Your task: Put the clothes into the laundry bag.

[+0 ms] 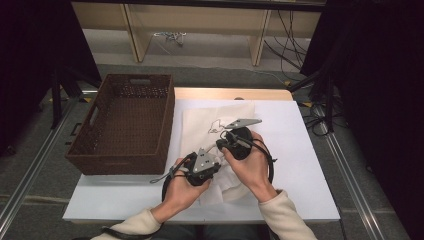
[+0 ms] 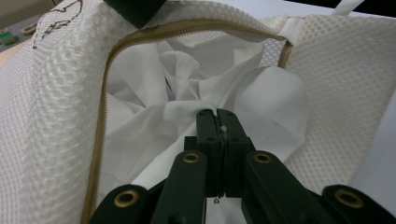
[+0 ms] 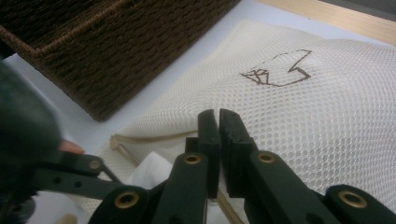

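On white table (image 1: 300, 150), wicker basket (image 1: 125, 125) beside mesh bag (image 1: 210, 120).

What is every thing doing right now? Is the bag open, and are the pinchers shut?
Mesh laundry bag: lying flat on the table, zipper mouth open.
White cloth: crumpled, partly inside the bag's mouth.
Left gripper: shut on the white cloth.
Right gripper: shut on the bag's edge by the zipper, holding the mouth up.
Wicker basket: upright at the table's left side, nothing seen inside.

basket (image 1: 122, 125) left of mesh bag (image 1: 220, 117), cloth (image 2: 187, 112) in bag
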A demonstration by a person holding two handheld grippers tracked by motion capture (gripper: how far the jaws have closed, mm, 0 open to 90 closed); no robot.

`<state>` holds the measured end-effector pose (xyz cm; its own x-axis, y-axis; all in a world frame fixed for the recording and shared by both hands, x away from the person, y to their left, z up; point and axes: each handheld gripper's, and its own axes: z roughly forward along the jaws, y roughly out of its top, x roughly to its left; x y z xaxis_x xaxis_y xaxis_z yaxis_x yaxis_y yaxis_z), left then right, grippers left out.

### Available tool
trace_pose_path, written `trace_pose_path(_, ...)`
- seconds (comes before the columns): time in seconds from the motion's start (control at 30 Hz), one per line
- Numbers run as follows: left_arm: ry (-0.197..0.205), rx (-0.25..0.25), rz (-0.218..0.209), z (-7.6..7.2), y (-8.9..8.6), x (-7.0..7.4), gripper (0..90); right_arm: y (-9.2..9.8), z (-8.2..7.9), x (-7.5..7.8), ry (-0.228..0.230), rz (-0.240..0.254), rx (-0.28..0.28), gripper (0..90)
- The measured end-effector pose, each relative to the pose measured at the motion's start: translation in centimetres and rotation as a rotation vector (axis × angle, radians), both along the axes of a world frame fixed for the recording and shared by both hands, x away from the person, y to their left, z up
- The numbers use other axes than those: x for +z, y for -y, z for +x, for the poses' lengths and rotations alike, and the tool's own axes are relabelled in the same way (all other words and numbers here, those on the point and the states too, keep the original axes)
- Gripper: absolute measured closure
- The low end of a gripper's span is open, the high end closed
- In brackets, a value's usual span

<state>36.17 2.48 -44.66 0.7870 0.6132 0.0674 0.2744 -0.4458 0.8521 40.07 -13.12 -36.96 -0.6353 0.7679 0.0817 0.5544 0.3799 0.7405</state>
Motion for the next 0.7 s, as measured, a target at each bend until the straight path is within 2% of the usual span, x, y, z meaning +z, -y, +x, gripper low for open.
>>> trace_pose_path(0.07,-0.016,-0.01,0.006,0.2,0.3,-0.5,87.7,0.0,0.0,0.0,-0.001,0.001,-0.002,88.7)
trace_pose_path(0.1,-0.023,-0.03,0.026,0.5,0.4,-0.9,86.9,0.0,0.0,0.0,-0.001,-0.003,0.004,88.8)
trace_pose_path(0.13,-0.038,-0.037,0.038,0.5,0.5,-1.2,84.4,0.0,0.0,0.1,-0.019,0.006,-0.011,88.8)
trace_pose_path(0.27,-0.073,-0.056,0.061,0.5,0.5,-2.4,70.4,0.0,-0.1,0.0,-0.018,0.002,-0.009,88.7)
trace_pose_path(0.3,-0.071,-0.052,0.056,0.4,0.5,-2.4,66.5,0.1,0.1,0.0,0.003,-0.006,0.007,88.8)
trace_pose_path(0.43,-0.051,-0.06,0.057,-0.3,0.3,-2.0,52.9,-0.1,-0.1,0.0,-0.023,0.002,-0.012,88.7)
trace_pose_path(0.53,-0.032,-0.064,0.064,-1.1,-0.2,-1.6,43.5,0.0,0.1,0.0,-0.003,-0.005,0.003,88.7)
trace_pose_path(0.57,-0.026,-0.066,0.068,-1.4,-0.4,-1.5,41.3,0.1,0.1,0.0,0.001,-0.005,0.005,88.7)
trace_pose_path(0.6,-0.022,-0.069,0.075,-1.8,-0.6,-1.3,38.9,0.0,0.0,0.0,-0.017,-0.005,-0.011,88.7)
trace_pose_path(0.63,-0.034,-0.086,0.087,-2.1,-0.8,-1.2,36.8,0.0,0.0,0.1,-0.019,-0.001,-0.01,88.7)
trace_pose_path(0.7,-0.031,-0.1,0.11,-2.8,-1.1,-1.2,33.8,0.0,0.0,0.1,-0.018,-0.001,-0.009,88.7)
